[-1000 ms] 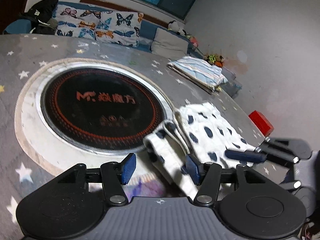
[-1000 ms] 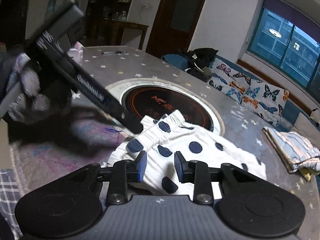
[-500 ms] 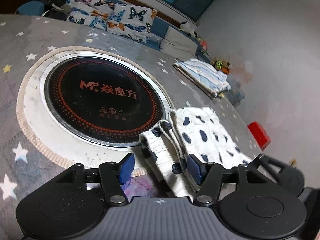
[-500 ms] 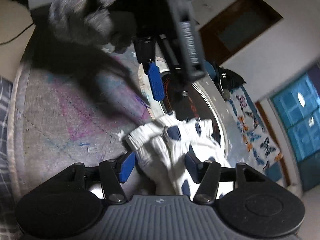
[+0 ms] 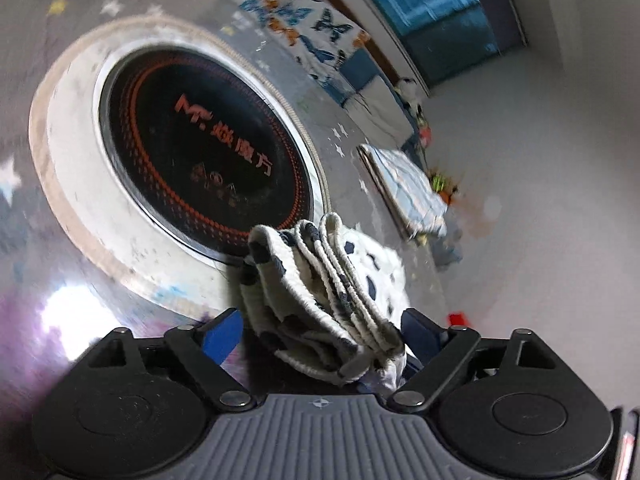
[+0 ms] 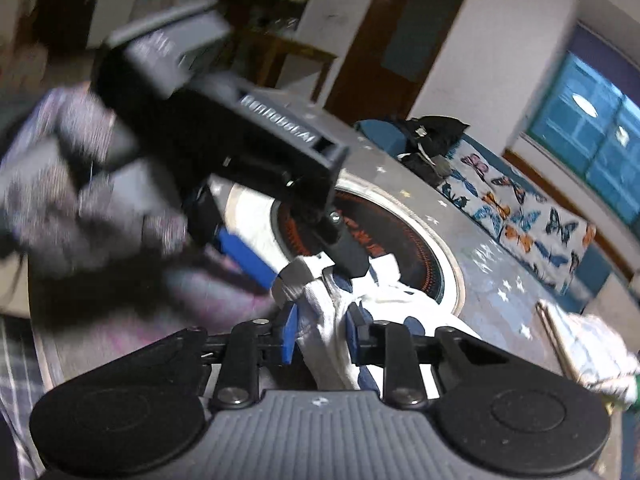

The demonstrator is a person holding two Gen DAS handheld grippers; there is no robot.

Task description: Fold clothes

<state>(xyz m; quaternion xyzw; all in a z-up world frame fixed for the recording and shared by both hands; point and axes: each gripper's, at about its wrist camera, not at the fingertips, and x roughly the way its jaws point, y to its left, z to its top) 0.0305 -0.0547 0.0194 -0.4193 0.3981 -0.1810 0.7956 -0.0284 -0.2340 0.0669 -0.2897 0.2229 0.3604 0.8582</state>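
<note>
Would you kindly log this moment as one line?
left gripper: open around polka-dot shorts | right gripper: shut on shorts

Soft ribbed cloth shorts (image 5: 320, 280) — glossy black glass hob (image 5: 208, 160).

We see white shorts (image 5: 344, 276) with navy dots, a grey star-printed tablecloth (image 5: 344, 136), and butterfly-patterned cushions (image 6: 520, 216).

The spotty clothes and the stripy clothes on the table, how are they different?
The spotty clothes are white with dark dots, bunched up between the grippers; the stripy clothes are pale blue-striped, folded flat and left alone. Both rest on the starry table.
</note>
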